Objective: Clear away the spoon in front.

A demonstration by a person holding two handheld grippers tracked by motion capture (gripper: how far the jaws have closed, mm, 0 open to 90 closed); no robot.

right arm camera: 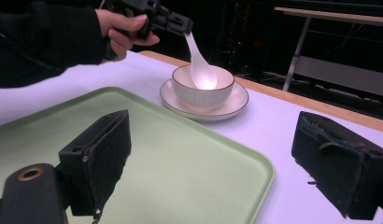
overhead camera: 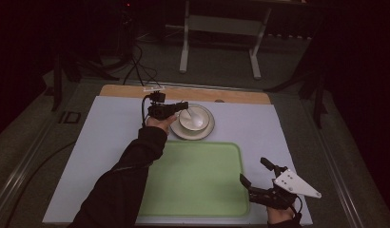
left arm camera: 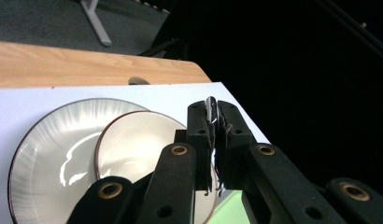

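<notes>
Left tongs (overhead camera: pixel 183 106) clamped, right tongs (overhead camera: pixel 254 172) apparently agape.

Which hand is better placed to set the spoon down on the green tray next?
Left. The left gripper already holds the spoon above the bowl; the right gripper is open beside the tray.

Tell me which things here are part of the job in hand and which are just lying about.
Part of the job:
- white spoon, clamped in the left hand-held gripper
- bowl under the spoon
- saucer the bowl sits on

Lying about:
- green tray, nothing on it
- right hand-held gripper, open over the table's near edge
- metal stand beyond the table
</notes>
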